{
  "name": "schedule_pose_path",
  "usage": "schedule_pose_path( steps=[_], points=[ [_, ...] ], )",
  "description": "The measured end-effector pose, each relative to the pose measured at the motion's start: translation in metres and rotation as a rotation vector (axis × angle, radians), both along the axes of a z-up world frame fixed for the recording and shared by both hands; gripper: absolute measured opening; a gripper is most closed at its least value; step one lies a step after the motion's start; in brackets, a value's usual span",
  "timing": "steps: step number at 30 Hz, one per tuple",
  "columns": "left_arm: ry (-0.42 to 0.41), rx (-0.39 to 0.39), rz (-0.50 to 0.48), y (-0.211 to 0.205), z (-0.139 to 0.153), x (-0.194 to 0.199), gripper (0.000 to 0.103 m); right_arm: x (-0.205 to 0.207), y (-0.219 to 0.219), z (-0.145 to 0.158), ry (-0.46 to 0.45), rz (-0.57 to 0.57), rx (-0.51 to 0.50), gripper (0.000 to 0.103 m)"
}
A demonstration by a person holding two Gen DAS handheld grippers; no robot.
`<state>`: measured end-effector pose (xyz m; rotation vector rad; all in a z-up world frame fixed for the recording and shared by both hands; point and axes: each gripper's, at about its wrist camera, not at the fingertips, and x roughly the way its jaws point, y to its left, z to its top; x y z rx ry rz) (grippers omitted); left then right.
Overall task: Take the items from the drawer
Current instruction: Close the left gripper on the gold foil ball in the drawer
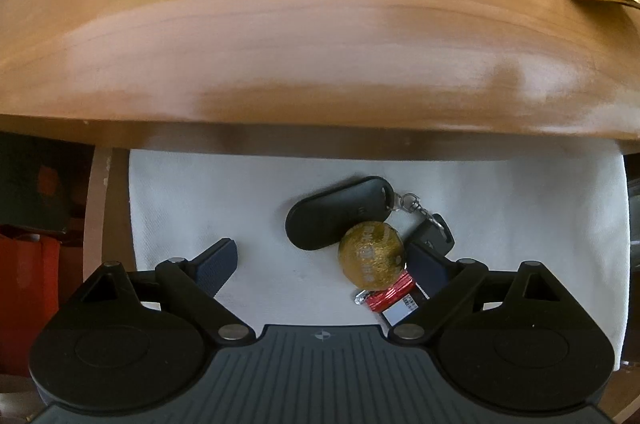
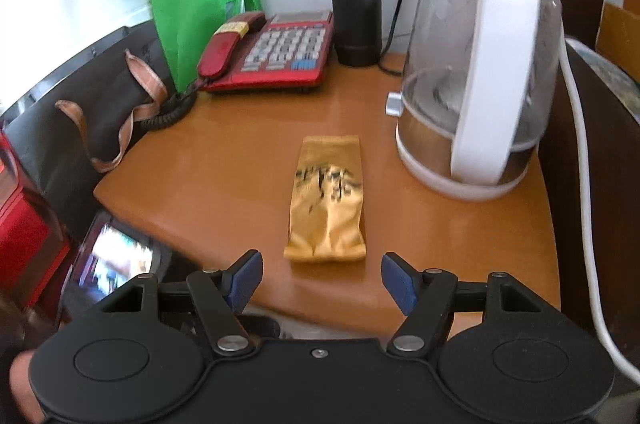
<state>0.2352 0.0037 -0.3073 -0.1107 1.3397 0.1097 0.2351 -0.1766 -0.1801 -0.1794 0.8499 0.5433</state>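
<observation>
While the drawer (image 1: 520, 208) is standing pulled out across the lower half of the left wrist view, under the orange desk top (image 1: 280, 24), the step in hand is looking like the pick of the next item from its white lining. The black oval fob (image 1: 332, 214) is lying at centre, the gold foil ball (image 1: 370, 254) is touching its lower right edge, and the small red packet (image 1: 390, 294) is peeking out just below. The left gripper (image 1: 324, 260) is hanging wide apart and empty, its right finger beside the ball; centring on the ball before closing should be helping. In the right wrist view, the right gripper (image 2: 322, 278) is spread wide, gripping nothing, just below the gold pouch (image 2: 327, 202) lying at centre frame on the desk.
</observation>
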Motion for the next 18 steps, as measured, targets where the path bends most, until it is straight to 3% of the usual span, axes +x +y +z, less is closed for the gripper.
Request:
schedule_pose_path(
  steps=[10, 13, 15, 18],
  points=[
    [0.013, -0.040, 0.016, 0.005, -0.003, -0.001, 0.089, -0.025, -0.014, -0.016, 0.068, 0.032, -0.055, 0.065],
    [0.014, -0.045, 0.003, 0.002, -0.004, -0.002, 0.083, -0.028, -0.016, -0.027, 0.101, 0.039, -0.083, 0.065],
    [0.025, -0.018, -0.006, 0.001, -0.005, -0.003, 0.073, -0.029, -0.017, -0.036, 0.122, 0.037, -0.106, 0.065],
    [0.030, -0.009, -0.002, 0.003, -0.006, -0.004, 0.070, -0.028, -0.017, -0.050, 0.160, 0.032, -0.118, 0.064]
  ],
)
